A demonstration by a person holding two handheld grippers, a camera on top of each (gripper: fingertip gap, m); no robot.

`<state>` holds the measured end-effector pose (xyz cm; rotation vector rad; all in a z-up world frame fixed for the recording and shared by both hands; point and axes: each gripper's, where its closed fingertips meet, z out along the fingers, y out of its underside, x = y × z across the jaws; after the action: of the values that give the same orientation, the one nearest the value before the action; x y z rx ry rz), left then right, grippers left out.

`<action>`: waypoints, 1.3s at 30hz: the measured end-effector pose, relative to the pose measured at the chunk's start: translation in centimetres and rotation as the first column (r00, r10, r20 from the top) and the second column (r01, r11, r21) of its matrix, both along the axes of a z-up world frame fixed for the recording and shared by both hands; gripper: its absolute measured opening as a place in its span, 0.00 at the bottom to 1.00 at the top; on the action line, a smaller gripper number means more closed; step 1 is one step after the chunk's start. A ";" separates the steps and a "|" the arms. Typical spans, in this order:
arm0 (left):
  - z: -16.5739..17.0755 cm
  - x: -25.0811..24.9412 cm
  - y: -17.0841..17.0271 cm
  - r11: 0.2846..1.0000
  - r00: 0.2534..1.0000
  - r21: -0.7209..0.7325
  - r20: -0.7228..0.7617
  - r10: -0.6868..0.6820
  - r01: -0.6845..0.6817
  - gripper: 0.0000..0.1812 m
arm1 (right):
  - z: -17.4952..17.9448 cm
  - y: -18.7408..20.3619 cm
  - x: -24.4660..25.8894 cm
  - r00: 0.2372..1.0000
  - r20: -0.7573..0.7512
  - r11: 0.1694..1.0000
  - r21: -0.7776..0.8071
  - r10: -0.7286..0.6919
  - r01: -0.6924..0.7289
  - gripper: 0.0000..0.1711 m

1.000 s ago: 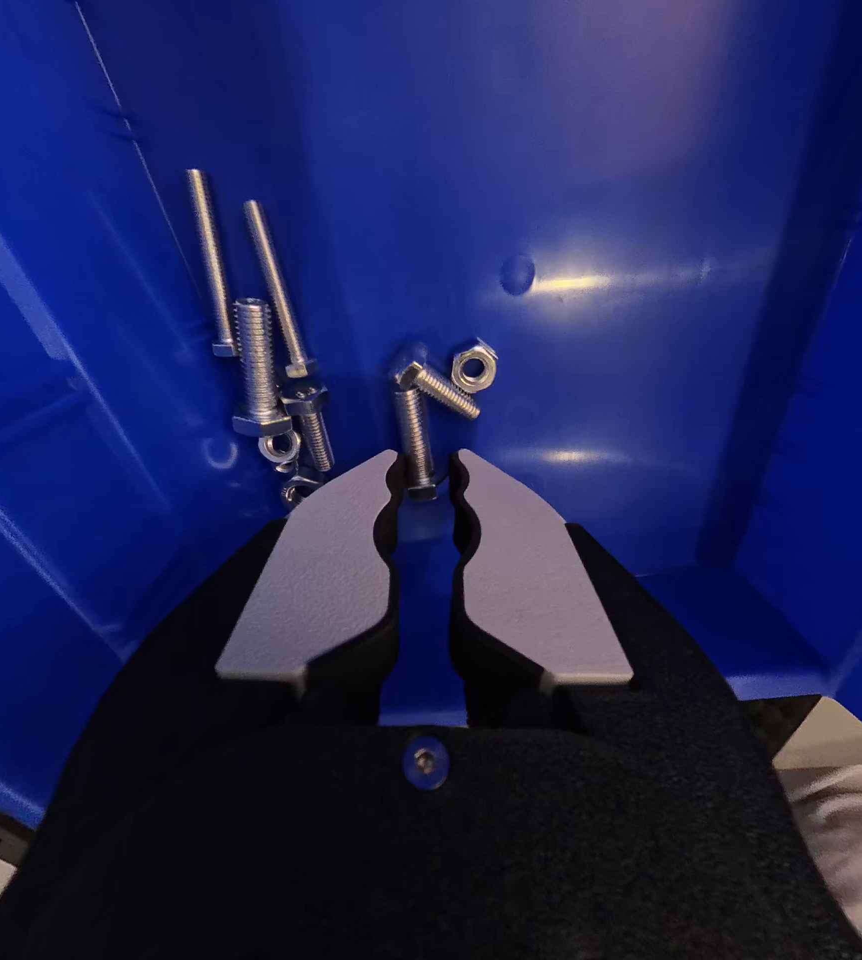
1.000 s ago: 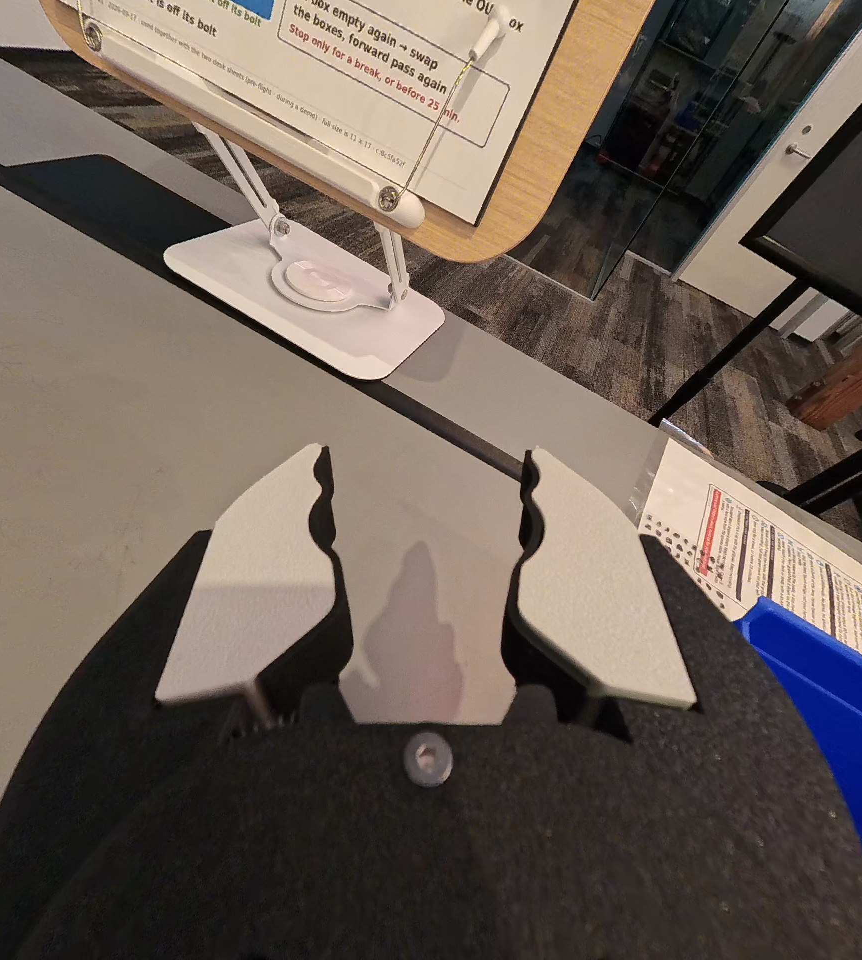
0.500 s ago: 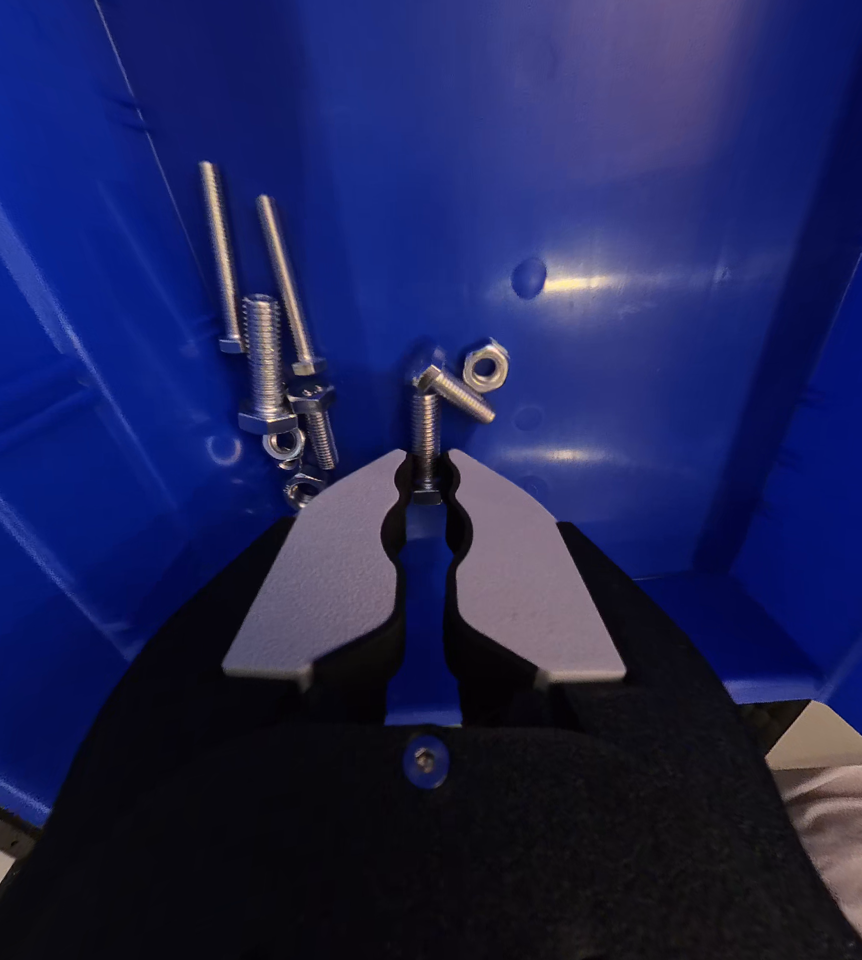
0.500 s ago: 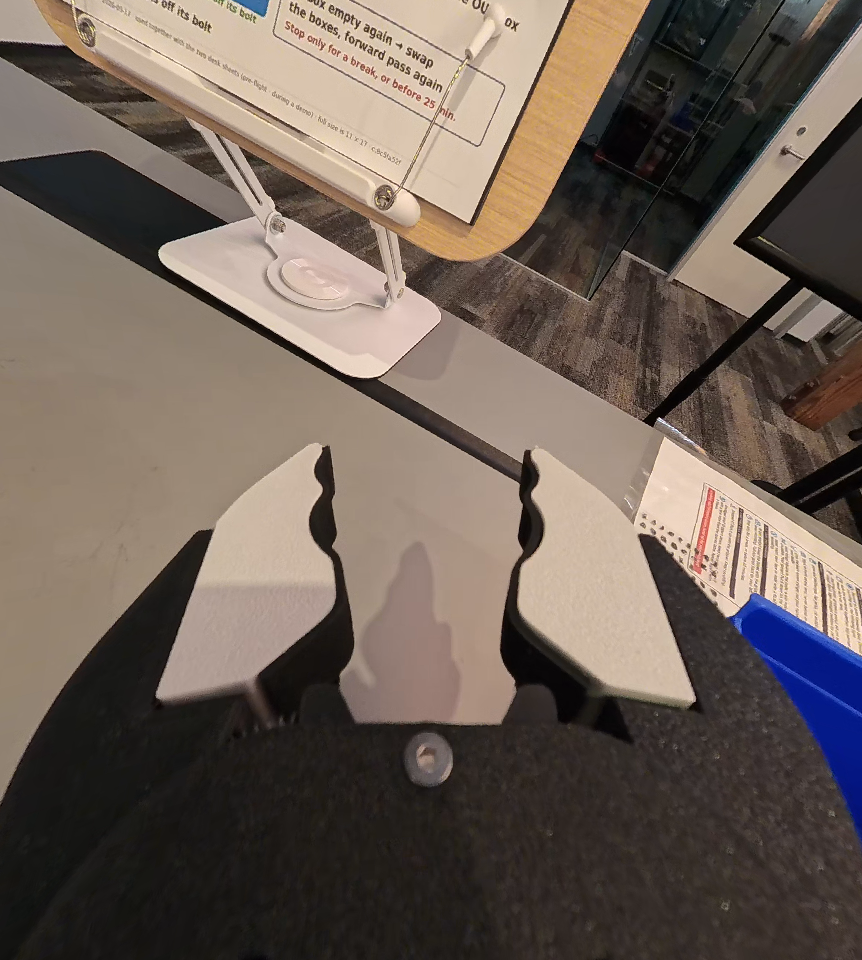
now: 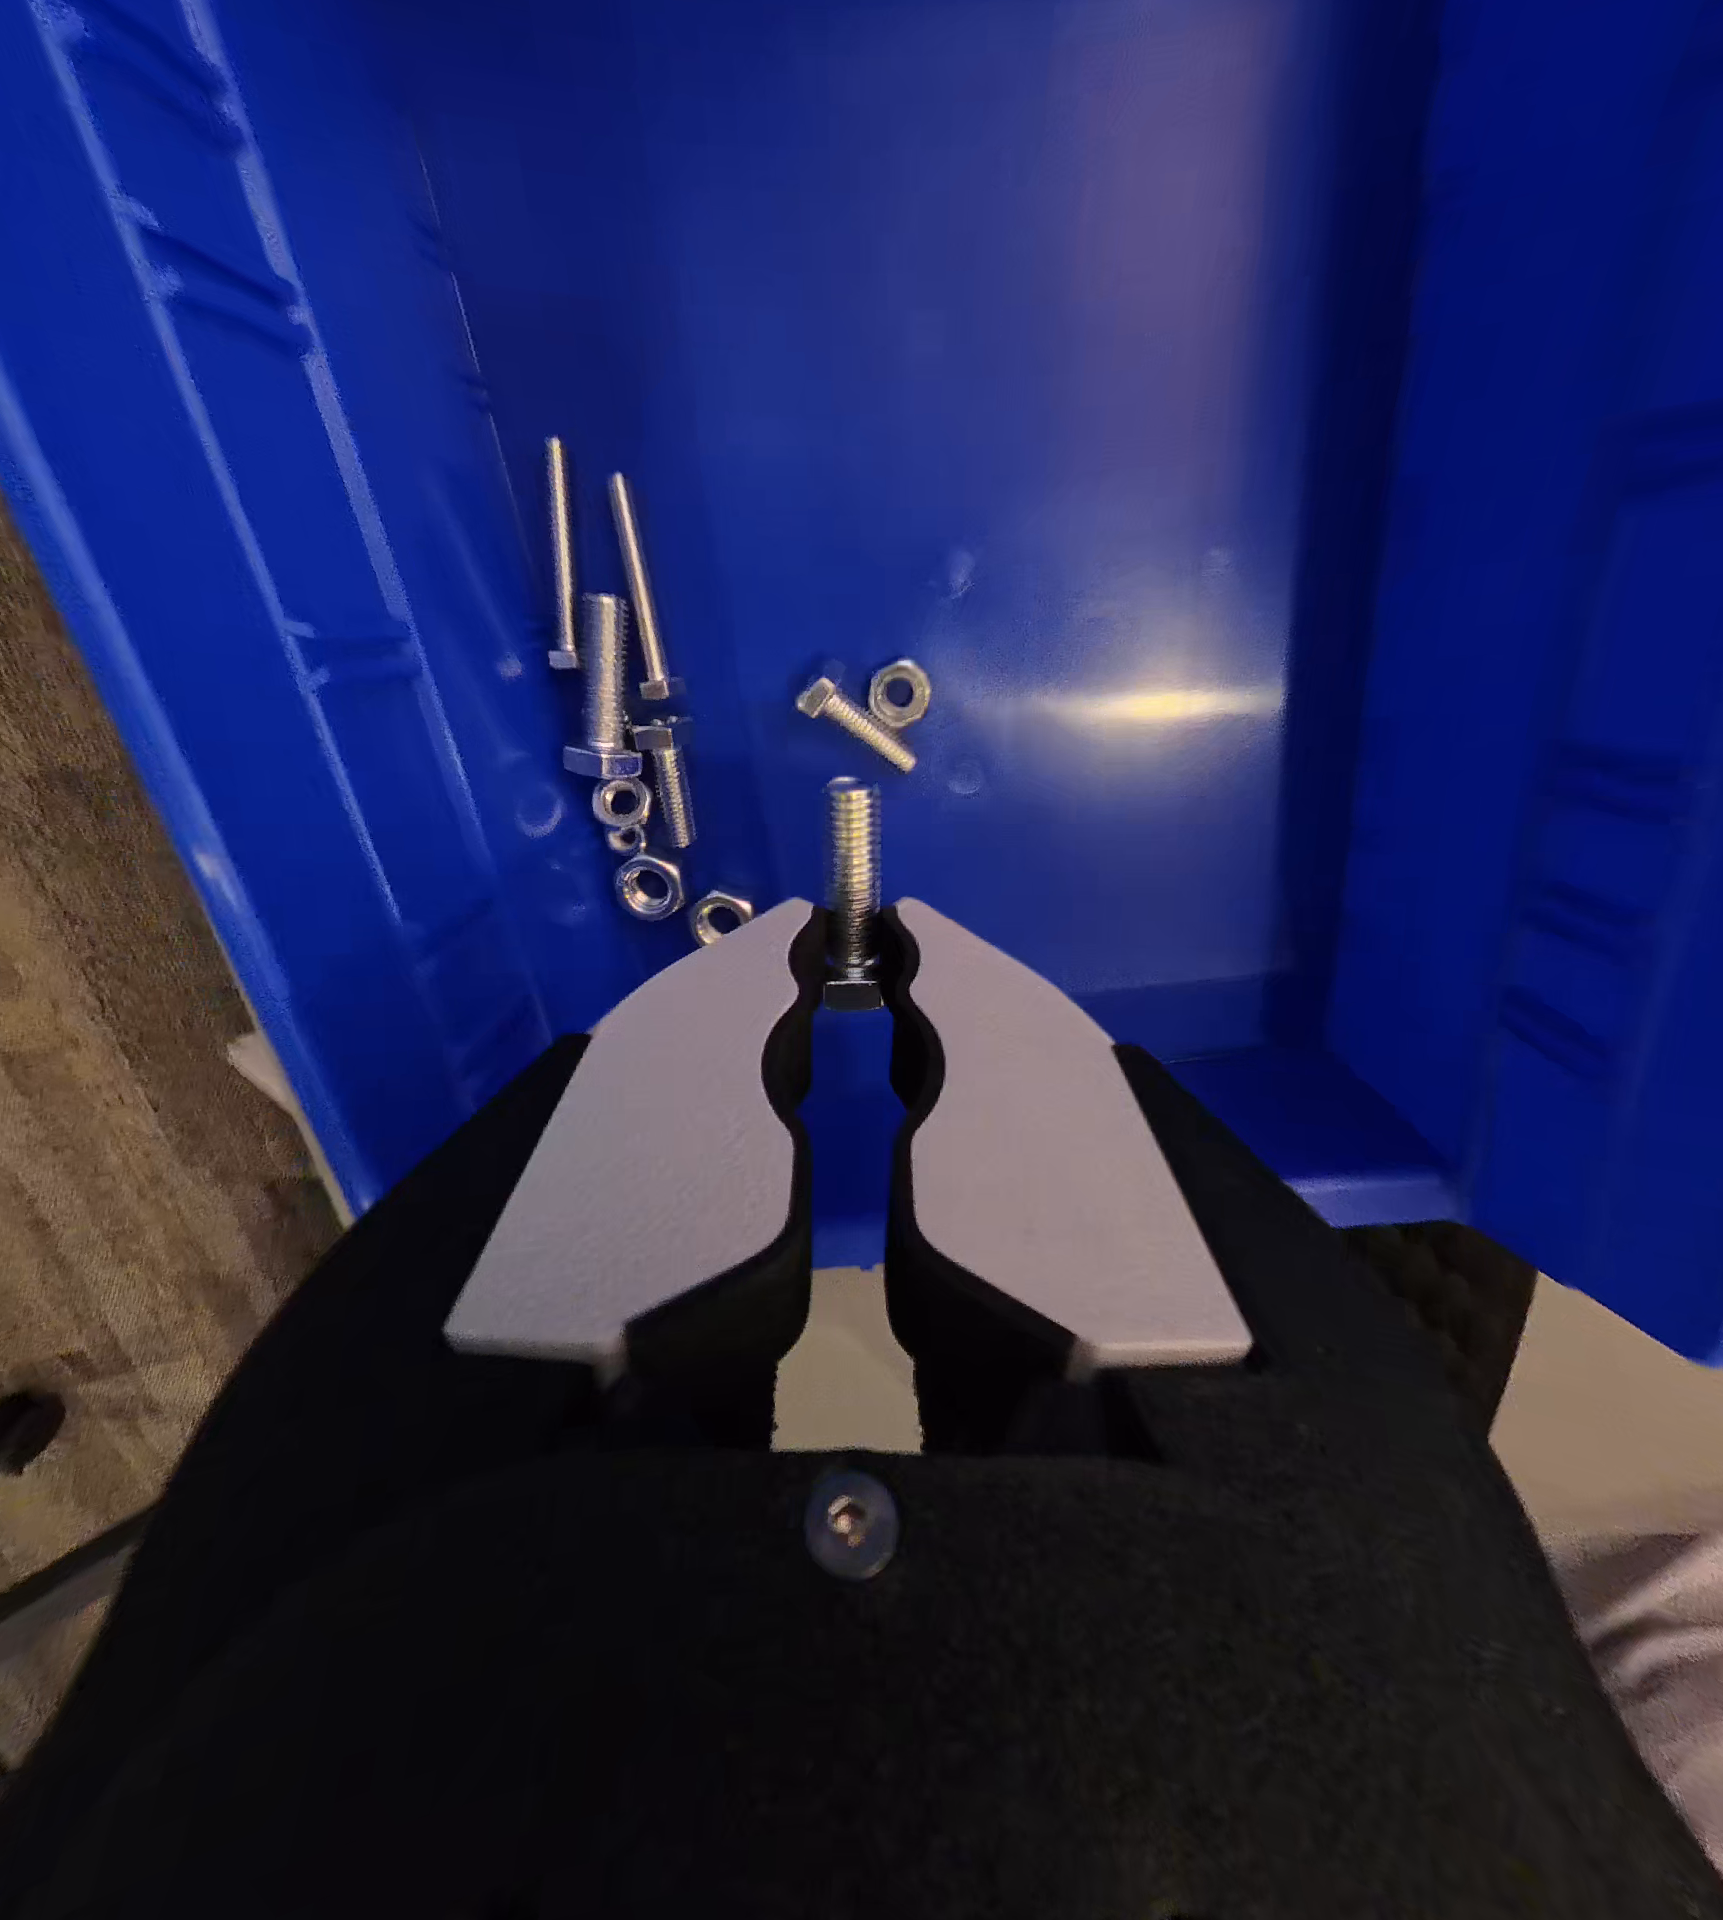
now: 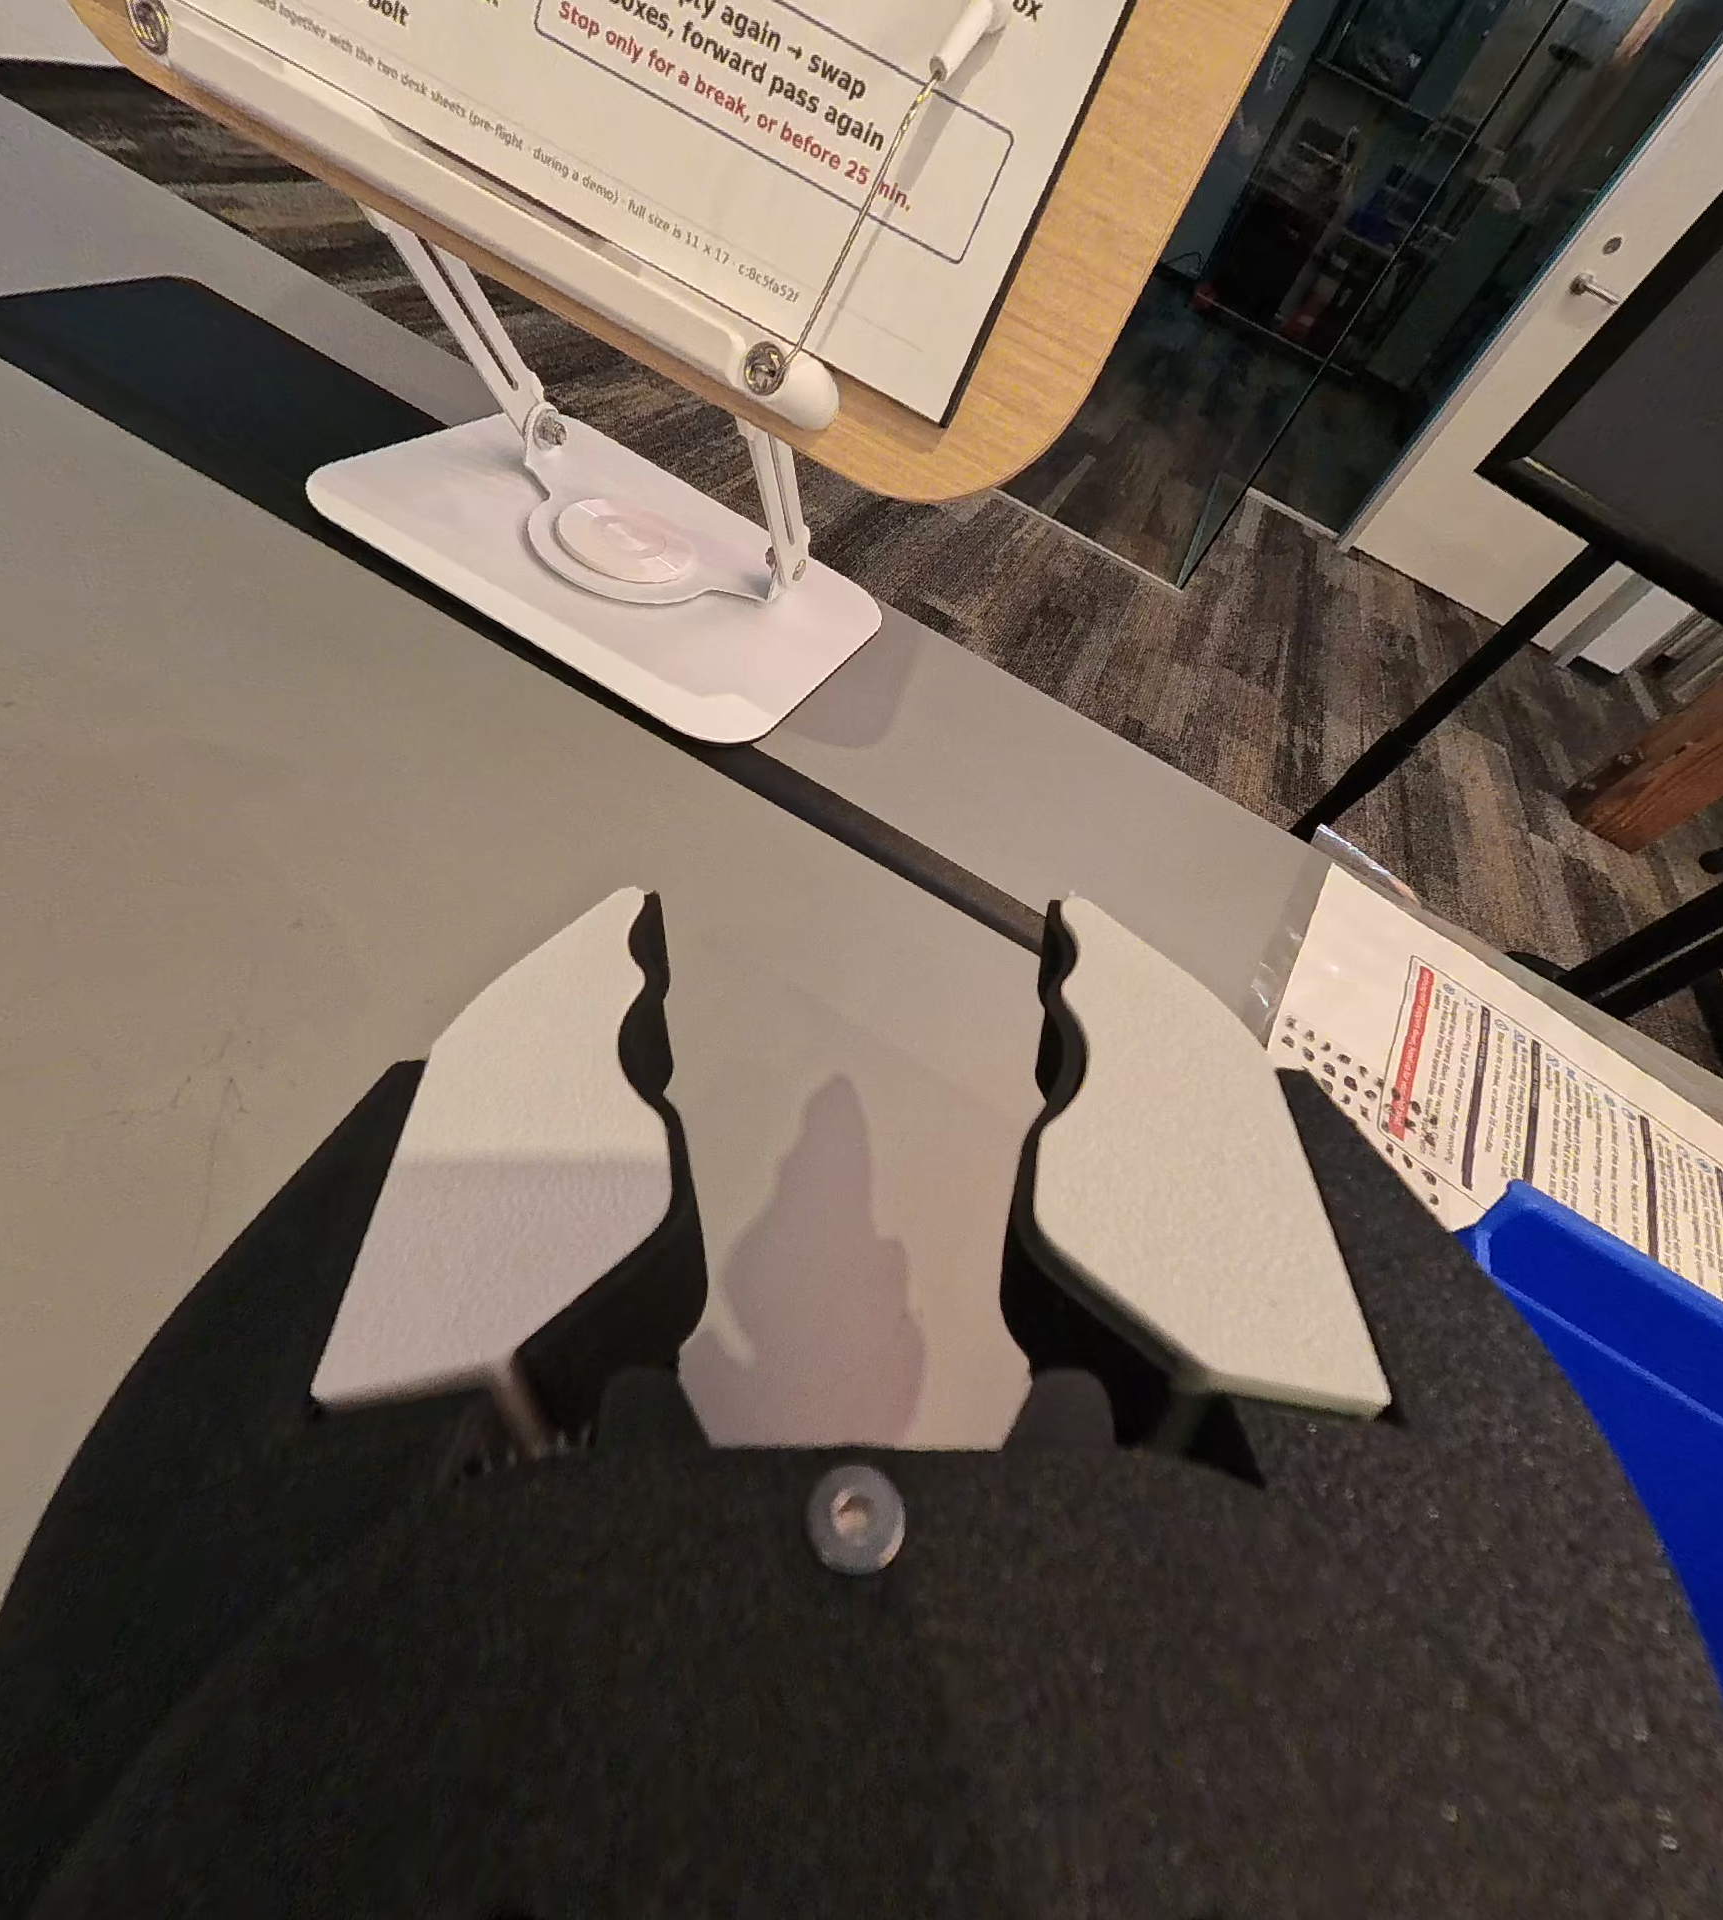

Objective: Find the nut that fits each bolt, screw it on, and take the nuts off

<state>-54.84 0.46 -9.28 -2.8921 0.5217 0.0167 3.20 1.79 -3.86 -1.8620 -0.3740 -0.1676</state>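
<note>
The left gripper (image 5: 852,920) is gripping a short steel bolt (image 5: 851,862) just above its hex head, the wavy-edged jaws pressed in on the shank while the threaded end is pointing straight out ahead, clear of the bin floor. Behind it, a blue plastic bin (image 5: 1096,364) is filling the left wrist view, its glossy floor catching a streak of light and its ribbed walls rising on both sides.

The rest of the hardware is lying loose on that floor. Two long thin bolts (image 5: 560,551) are lying side by side near the left wall, with a thick bolt (image 5: 603,681) between their heads and a stubby bolt (image 5: 670,779) touching it on the right. Three hex nuts (image 5: 645,886) are sitting scattered below that cluster, the nearest one half hidden by the left finger's tip. Further right, a small bolt (image 5: 855,722) is lying slantwise with a single nut (image 5: 898,689) just beside it. Nothing is standing between the held bolt and these pieces.

The right gripper (image 6: 849,914) is hovering over a smooth grey table (image 6: 161,779) with its jaws spread wide and nothing between them. Its fingers (image 6: 1179,1143) are showing pale, grainy plates on a black foam-textured body. Ahead, a white metal stand (image 6: 608,592) is propping up a wood-edged board with a printed sheet (image 6: 649,135). To the right, a laminated sheet (image 6: 1563,1122) is lying flat, and a corner of the blue bin is poking in beside it. Patterned carpet (image 6: 1200,644) is showing beyond the table edge.
</note>
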 end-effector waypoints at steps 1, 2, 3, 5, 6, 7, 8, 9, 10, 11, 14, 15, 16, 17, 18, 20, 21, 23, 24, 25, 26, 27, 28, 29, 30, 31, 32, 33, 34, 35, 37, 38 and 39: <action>0.7 0.4 0.1 0.999 1.000 0.032 0.012 -0.013 0.013 0.05 | 0.0 0.0 0.0 1.000 0.000 1.000 -0.001 0.000 0.000 0.40; 1.5 0.7 0.3 0.997 0.999 0.069 0.021 -0.027 0.025 0.05 | 0.0 0.0 0.0 1.000 0.000 1.000 -0.002 0.000 0.000 0.40; 2.2 1.1 0.5 0.994 0.999 0.106 0.028 -0.036 0.033 0.05 | -0.1 0.0 0.0 1.000 0.000 1.000 -0.002 -0.001 0.001 0.40; 3.6 2.1 0.8 0.984 0.996 0.171 0.056 -0.063 0.053 0.05 | -0.1 0.0 0.1 1.000 0.000 1.000 -0.004 -0.003 0.003 0.40; 4.3 2.6 0.9 0.977 0.994 0.201 0.067 -0.081 0.066 0.05 | -0.1 0.0 0.1 1.000 0.000 1.000 -0.005 -0.002 0.002 0.40; 4.8 3.1 0.9 0.971 0.992 0.226 0.078 -0.100 0.080 0.05 | -0.2 0.0 0.1 1.000 -0.002 1.000 -0.005 -0.003 0.003 0.40; 5.3 3.7 0.9 0.964 0.988 0.245 0.094 -0.125 0.099 0.05 | -0.2 0.0 0.1 1.000 -0.003 1.000 -0.005 -0.002 0.002 0.40; 5.7 4.5 0.9 0.957 0.982 0.264 0.110 -0.155 0.122 0.05 | -0.2 0.0 0.1 1.000 -0.004 1.000 -0.005 -0.002 0.002 0.40; 6.2 5.2 0.9 0.947 0.974 0.287 0.129 -0.186 0.143 0.05 | -0.2 0.0 0.1 1.000 -0.005 1.000 -0.006 -0.001 0.001 0.40; 6.6 6.1 0.9 0.939 0.964 0.305 0.154 -0.216 0.161 0.05 | -0.2 0.0 0.1 1.000 -0.005 1.000 -0.007 -0.001 0.001 0.40; 7.6 8.9 0.7 0.910 0.923 0.347 0.224 -0.314 0.226 0.05 | -0.3 0.0 -0.1 1.000 -0.006 1.000 -0.011 0.005 -0.005 0.40; 7.9 9.9 0.6 0.899 0.905 0.361 0.248 -0.347 0.246 0.05 | -0.3 0.0 -0.2 1.000 -0.003 1.000 -0.012 0.006 -0.006 0.40; 8.2 11.0 0.5 0.889 0.884 0.373 0.274 -0.379 0.266 0.05 | -0.3 0.0 -0.3 1.000 -0.002 1.000 -0.013 0.009 -0.009 0.40; 8.6 12.3 0.4 0.874 0.859 0.392 0.299 -0.416 0.287 0.05 | -0.4 0.0 -0.5 1.000 -0.001 1.000 -0.014 0.014 -0.014 0.40; 9.0 13.7 0.3 0.858 0.831 0.410 0.322 -0.453 0.308 0.05 | -0.4 0.0 -0.6 1.000 0.000 1.000 -0.015 0.018 -0.018 0.40; 9.5 16.5 -0.2 0.829 0.772 0.433 0.365 -0.520 0.353 0.05 | -0.3 0.0 -1.1 1.000 0.000 0.999 -0.015 0.030 -0.030 0.40; 9.6 18.1 -0.4 0.812 0.740 0.448 0.384 -0.553 0.374 0.05 | -0.3 0.0 -1.5 0.999 -0.007 0.999 -0.016 0.042 -0.042 0.40; 9.8 21.3 -0.9 0.787 0.669 0.463 0.436 -0.603 0.408 0.05 | -0.2 -0.2 -2.8 0.995 -0.047 0.996 -0.015 0.087 -0.088 0.39; 9.6 23.0 -1.3 0.776 0.630 0.462 0.463 -0.624 0.429 0.05 | 0.0 -0.4 -3.8 0.989 -0.078 0.992 -0.011 0.127 -0.128 0.39; 9.4 24.5 -1.7 0.765 0.594 0.461 0.485 -0.642 0.450 0.05 | 0.3 -0.7 -5.2 0.976 -0.118 0.983 -0.002 0.184 -0.185 0.38; 9.0 25.9 -2.2 0.755 0.562 0.454 0.505 -0.655 0.473 0.05 | 0.8 -1.0 -6.8 0.955 -0.166 0.969 0.012 0.247 -0.248 0.38; 8.6 27.2 -2.7 0.746 0.532 0.448 0.523 -0.666 0.493 0.05 | 1.3 -1.5 -8.3 0.927 -0.217 0.951 0.030 0.307 -0.308 0.37; 8.3 28.4 -3.1 0.738 0.507 0.445 0.539 -0.673 0.507 0.05 | 1.9 -2.1 -10.0 0.886 -0.280 0.927 0.054 0.370 -0.370 0.37; 8.0 29.5 -3.4 0.734 0.486 0.447 0.554 -0.676 0.511 0.05 | 2.6 -2.9 -11.8 0.825 -0.351 0.892 0.084 0.443 -0.444 0.35; 7.9 30.5 -3.6 0.731 0.462 0.452 0.573 -0.677 0.512 0.05 | 3.2 -3.9 -13.6 0.749 -0.420 0.849 0.112 0.512 -0.517 0.33; 7.8 31.5 -4.0 0.726 0.433 0.458 0.593 -0.679 0.513 0.05 | 3.7 -4.8 -15.1 0.670 -0.483 0.805 0.139 0.564 -0.577 0.32; 7.8 32.5 -4.4 0.721 0.399 0.465 0.614 -0.681 0.514 0.05 | 4.1 -5.5 -16.3 0.602 -0.533 0.770 0.160 0.594 -0.618 0.31; 7.9 33.3 -4.9 0.711 0.364 0.477 0.629 -0.687 0.517 0.05 | 4.2 -5.9 -17.2 0.551 -0.573 0.747 0.172 0.606 -0.642 0.30; 8.1 34.1 -5.3 0.696 0.329 0.497 0.635 -0.699 0.518 0.05 | 4.2 -6.2 -17.8 0.511 -0.606 0.731 0.179 0.609 -0.659 0.31; 8.3 34.7 -5.7 0.679 0.303 0.519 0.631 -0.714 0.519 0.05 | 4.3 -6.6 -18.4 0.467 -0.638 0.713 0.191 0.613 -0.675 0.31; 8.5 35.7 -6.3 0.642 0.269 0.563 0.605 -0.749 0.520 0.05 | 4.4 -7.1 -19.3 0.391 -0.691 0.681 0.202 0.608 -0.704 0.31; 8.5 36.1 -6.5 0.625 0.259 0.579 0.590 -0.765 0.524 0.05 | 4.5 -7.3 -19.6 0.365 -0.705 0.669 0.208 0.608 -0.713 0.31; 8.6 36.4 -6.8 0.612 0.249 0.591 0.581 -0.775 0.526 0.05 | 4.7 -7.5 -19.8 0.347 -0.709 0.659 0.219 0.614 -0.720 0.31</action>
<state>-18.42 -6.37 -0.69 -1.7986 1.3311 -1.2021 -16.62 -5.72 0.82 -1.5694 -0.5489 1.2177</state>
